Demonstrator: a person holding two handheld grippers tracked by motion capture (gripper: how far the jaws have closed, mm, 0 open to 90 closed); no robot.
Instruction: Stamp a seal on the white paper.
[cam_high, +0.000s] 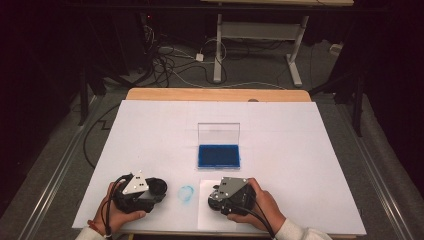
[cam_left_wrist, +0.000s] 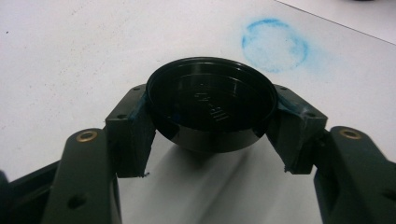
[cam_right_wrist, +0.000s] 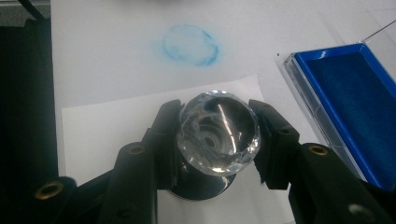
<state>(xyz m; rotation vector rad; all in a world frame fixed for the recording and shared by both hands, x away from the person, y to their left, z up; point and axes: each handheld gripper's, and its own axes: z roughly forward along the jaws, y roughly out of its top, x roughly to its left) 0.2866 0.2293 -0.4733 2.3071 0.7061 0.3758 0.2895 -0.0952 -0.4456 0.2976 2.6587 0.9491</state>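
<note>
The left gripper (cam_left_wrist: 210, 135) pinches a round black plastic lid (cam_left_wrist: 210, 100) by its rim, holding it just above the white table cover (cam_high: 300, 150). The right gripper (cam_right_wrist: 215, 140) is clamped on a clear faceted crystal-topped stamp (cam_right_wrist: 218, 133), whose dark base (cam_right_wrist: 201, 186) sits over a white sheet of paper (cam_right_wrist: 107, 126). Between the two grippers lies a smudged blue ring-shaped ink mark (cam_high: 186, 193). Farther up the table rests an open blue ink pad in a clear hinged case (cam_high: 218, 155), its lid upright.
</note>
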